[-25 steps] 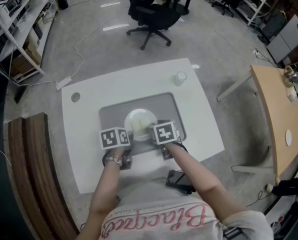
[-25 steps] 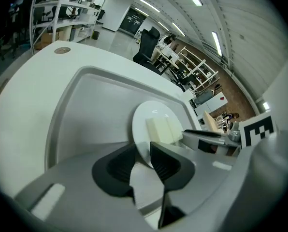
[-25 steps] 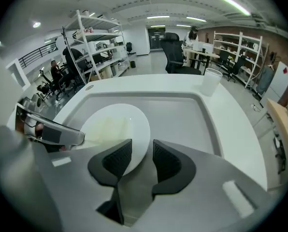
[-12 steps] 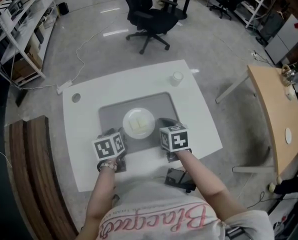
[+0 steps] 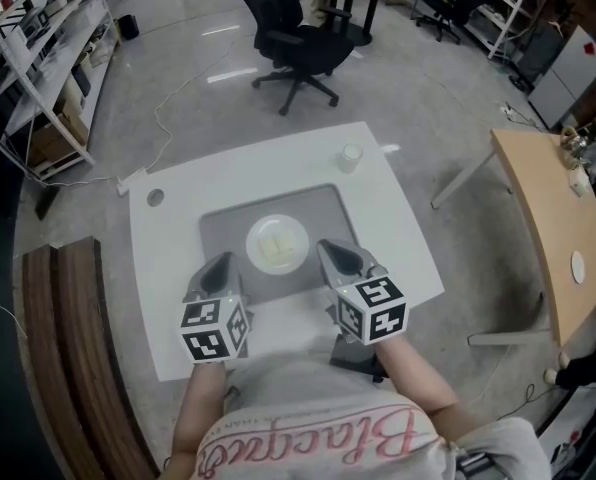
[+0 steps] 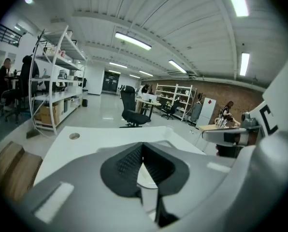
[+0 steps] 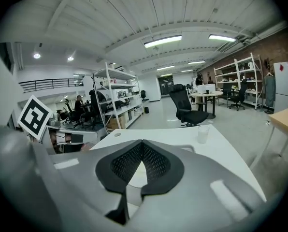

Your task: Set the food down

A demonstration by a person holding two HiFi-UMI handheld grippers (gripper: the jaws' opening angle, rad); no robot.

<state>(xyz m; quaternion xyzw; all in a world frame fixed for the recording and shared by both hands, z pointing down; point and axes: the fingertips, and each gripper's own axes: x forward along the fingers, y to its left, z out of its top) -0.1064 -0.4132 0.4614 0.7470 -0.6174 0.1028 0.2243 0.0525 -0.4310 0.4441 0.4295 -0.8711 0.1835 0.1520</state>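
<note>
A: Status?
B: Food (image 5: 276, 248) sits on the plate (image 5: 252, 246), mid-mat (image 5: 218, 230). Cup (image 5: 350, 156) at the far corner, chair (image 5: 296, 28) beyond the table (image 5: 178, 228). Nothing blocks me.
A: Grippers?
B: Left gripper (image 5: 221, 264) jaws just closed, right gripper (image 5: 334, 254) is shut too, and both are empty. A second ago both were at the plate. Now they're raised and pulled back my way.

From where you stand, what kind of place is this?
Most likely a workplace, an open lab or workshop office: metal storage shelves at the left, a black office chair on a bare grey floor, and a white table.
</note>
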